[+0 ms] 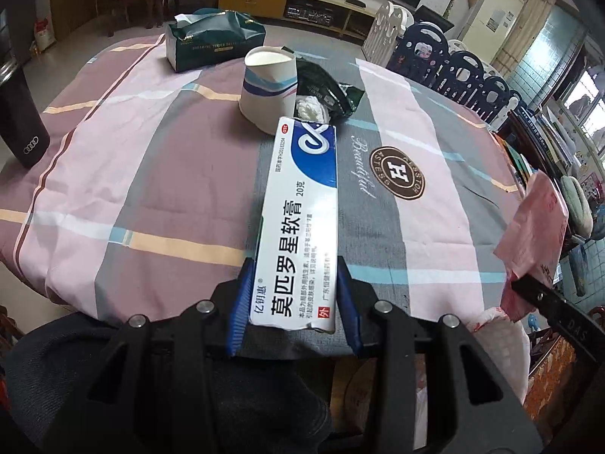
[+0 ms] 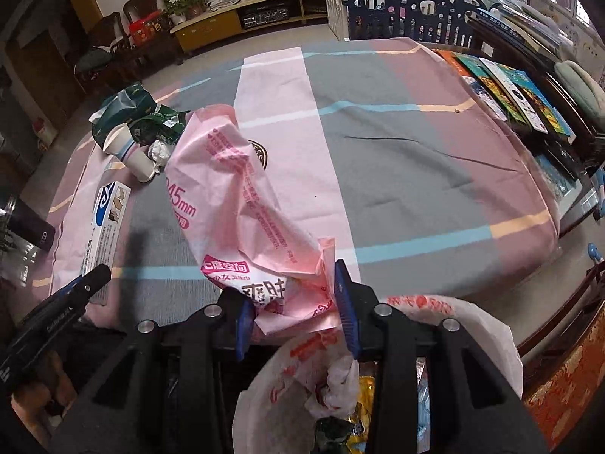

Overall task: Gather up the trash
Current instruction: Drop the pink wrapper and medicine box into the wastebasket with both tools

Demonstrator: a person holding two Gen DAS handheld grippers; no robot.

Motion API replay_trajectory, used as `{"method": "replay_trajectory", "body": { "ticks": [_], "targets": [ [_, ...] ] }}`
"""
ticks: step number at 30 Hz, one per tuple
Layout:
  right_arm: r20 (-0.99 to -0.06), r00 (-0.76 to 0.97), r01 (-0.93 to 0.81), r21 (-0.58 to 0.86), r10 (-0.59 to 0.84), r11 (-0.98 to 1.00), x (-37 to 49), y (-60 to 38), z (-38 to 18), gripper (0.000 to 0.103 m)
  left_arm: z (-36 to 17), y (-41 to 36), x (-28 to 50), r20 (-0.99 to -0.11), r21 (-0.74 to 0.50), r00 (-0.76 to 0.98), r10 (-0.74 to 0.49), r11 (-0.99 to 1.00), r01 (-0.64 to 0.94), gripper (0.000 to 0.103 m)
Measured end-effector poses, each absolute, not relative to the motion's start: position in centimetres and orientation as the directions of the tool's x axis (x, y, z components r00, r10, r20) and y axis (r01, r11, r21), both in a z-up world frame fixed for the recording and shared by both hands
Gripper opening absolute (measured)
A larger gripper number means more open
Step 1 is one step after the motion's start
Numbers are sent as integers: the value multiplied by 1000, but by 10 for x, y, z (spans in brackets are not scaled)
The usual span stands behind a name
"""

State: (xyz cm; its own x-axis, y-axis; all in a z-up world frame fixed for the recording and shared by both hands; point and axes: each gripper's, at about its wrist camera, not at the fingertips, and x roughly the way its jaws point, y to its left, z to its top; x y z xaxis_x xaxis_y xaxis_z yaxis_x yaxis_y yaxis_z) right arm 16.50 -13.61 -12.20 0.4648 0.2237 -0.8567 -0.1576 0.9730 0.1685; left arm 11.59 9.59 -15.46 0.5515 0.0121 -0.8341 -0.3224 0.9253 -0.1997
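- My left gripper has its fingers clamped on the near end of the ointment box, which juts out over the tabletop
- My right gripper pinches the crumpled pink wrapper, held up above the bin bag at the table's edge
- Far side: paper cup, white tissue wad and dark green packet clustered together, tissue box behind them

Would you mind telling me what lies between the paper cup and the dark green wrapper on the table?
A crumpled white tissue lies between the paper cup and the dark green wrapper, touching both; the left wrist view shows this best.
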Motion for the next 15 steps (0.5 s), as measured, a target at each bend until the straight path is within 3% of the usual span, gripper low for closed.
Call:
{"method": "replay_trajectory", "body": {
  "ticks": [9,15],
  "targets": [
    [-865,470,-93,148,175,985,103,-192,-99,39,-106,33,89,-778,-183,627,-35,968,-173,42],
    [-902,424,-33,70,77,997,65,-224,-114,39,-113,-18,73,-801,-188,586,-126,981,-46,42]
  ]
}}
